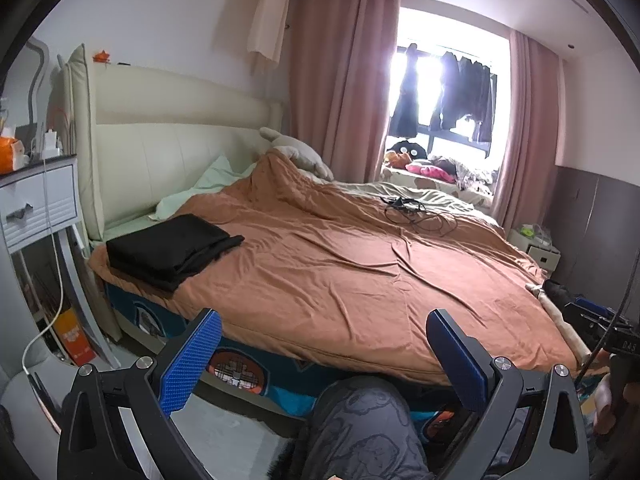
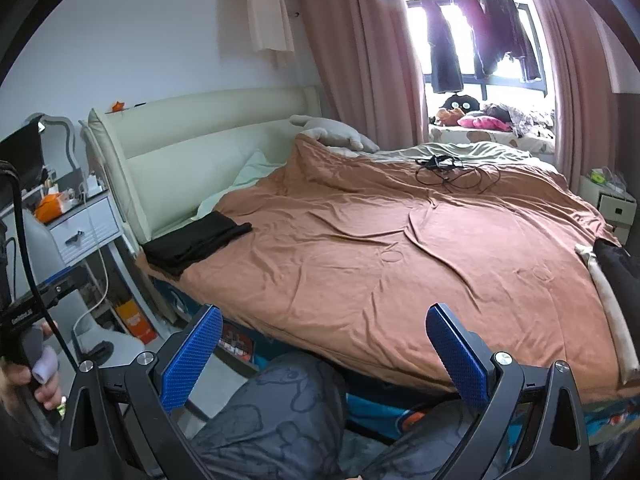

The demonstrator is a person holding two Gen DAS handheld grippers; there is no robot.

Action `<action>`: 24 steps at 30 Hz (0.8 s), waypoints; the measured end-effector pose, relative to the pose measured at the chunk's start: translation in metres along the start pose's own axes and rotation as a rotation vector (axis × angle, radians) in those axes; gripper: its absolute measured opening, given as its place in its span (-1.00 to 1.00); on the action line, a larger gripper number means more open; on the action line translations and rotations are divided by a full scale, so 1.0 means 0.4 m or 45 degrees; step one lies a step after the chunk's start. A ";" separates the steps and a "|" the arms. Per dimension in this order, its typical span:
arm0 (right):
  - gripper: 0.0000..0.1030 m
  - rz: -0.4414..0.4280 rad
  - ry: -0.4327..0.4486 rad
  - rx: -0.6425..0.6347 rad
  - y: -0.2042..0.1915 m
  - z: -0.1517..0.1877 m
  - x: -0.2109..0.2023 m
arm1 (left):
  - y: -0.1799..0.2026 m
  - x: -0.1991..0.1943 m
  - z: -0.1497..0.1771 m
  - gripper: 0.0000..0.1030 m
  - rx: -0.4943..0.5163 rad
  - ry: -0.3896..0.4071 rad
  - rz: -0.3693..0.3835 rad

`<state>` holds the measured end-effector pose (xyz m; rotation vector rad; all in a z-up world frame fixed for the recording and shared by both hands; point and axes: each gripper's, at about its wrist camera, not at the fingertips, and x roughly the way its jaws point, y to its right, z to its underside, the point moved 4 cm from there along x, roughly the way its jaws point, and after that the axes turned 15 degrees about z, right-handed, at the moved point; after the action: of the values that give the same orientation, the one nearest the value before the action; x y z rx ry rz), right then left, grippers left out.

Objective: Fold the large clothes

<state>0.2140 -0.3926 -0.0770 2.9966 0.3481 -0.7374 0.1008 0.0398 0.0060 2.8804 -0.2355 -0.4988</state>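
Room: bedroom with a cream padded headboard (image 1: 172, 136), pink curtains (image 1: 344, 80) and a bright window hung with dark clothes (image 1: 460, 92).
Work surface: bed (image 1: 340, 264) covered by a rumpled orange-brown duvet, broad enough to spread a large garment on, which is likely why the folding is done here.
Folded garment: black folded clothing (image 1: 168, 248) lies as a neat stack on the near-left corner of the bed beside the headboard, seemingly set aside there to keep the middle free.
Next garment: dark clothing with a pale strip (image 2: 612, 280) rests at the right edge of the bed, only partly in view; probably the piece still to be folded, though I cannot tell what it is.
Left gripper (image 1: 324, 360): jaws spread wide, holding nothing, hovering off the foot of the bed above the person's patterned knee (image 1: 360, 432).
Right gripper (image 2: 324, 360): also spread wide and empty, pointed across the duvet.
Clutter: tangled black cable (image 2: 452, 172) on the far side of the bed, well apart from both garments.
Bedside: white nightstand (image 1: 40, 200) to the left.
Stage: judged between garments, one done.
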 end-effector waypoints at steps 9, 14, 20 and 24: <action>0.98 0.006 0.011 0.021 0.012 -0.003 -0.008 | 0.015 -0.011 -0.009 0.99 0.026 0.021 -0.003; 0.98 0.003 0.012 0.034 0.017 -0.002 -0.010 | 0.025 -0.017 -0.011 0.99 0.037 0.026 -0.001; 0.98 -0.001 0.014 0.039 0.021 -0.002 -0.012 | 0.032 -0.025 -0.016 0.99 0.047 0.039 -0.010; 0.98 -0.001 0.014 0.038 0.023 -0.002 -0.012 | 0.039 -0.031 -0.019 0.99 0.061 0.044 -0.016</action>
<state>0.2122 -0.4024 -0.0742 3.0298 0.3420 -0.7335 0.0899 0.0284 0.0203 2.9357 -0.2271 -0.4510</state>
